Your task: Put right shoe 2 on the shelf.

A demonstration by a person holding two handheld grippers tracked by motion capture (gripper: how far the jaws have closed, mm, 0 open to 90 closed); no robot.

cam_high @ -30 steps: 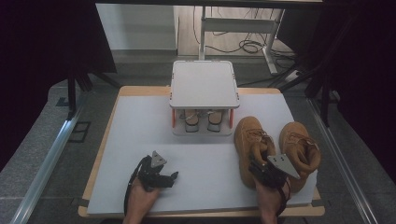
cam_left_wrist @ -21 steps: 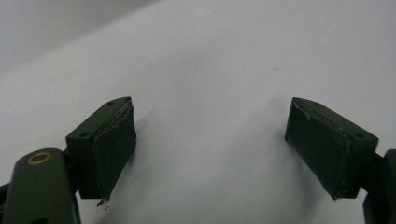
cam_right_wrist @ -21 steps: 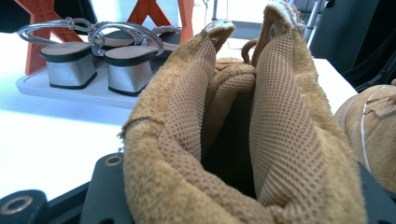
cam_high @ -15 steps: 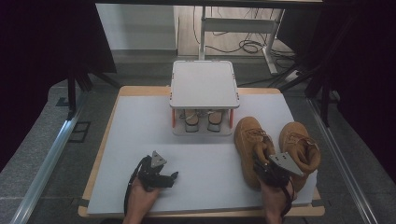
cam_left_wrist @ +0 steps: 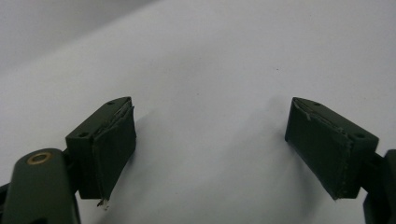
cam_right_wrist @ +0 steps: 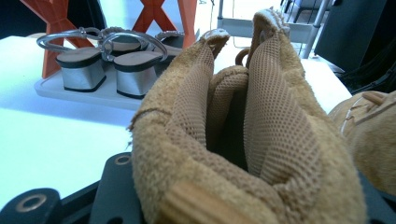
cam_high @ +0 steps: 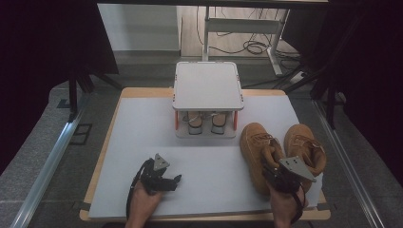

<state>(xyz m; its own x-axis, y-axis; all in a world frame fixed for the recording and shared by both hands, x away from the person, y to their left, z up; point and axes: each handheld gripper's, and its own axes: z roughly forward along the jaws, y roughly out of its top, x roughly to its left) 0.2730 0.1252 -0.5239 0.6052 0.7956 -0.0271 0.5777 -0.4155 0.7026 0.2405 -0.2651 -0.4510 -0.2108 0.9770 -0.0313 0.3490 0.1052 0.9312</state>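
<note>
A: Far left first: left gripper resting low on the white table, jaws spread wide, nothing between but bare surface. Unmoved against a second ago.

B: Middle?

A: Small rack at the table's far edge, a pair of heeled sandals on its lower shelf. Well apart from either hand.

B: And right?

A: Two tan boots side by side. Right gripper at the heel of the left boot, jaws just been closing, now clamped on its padded collar, suede squeezed together between them. Right boot just beside, untouched.

B: Risks?

A: Grip on soft collar only, so likely sagging or swinging if lifted, toe dragging on the table. Could also knock the neighbouring boot, being so close. Suede possibly slipping out under the boot's own weight.

B: Changes from the earlier frame?

A: Gripper plate slightly further over the boot's heel; boots, rack, left hand all as before.
</note>
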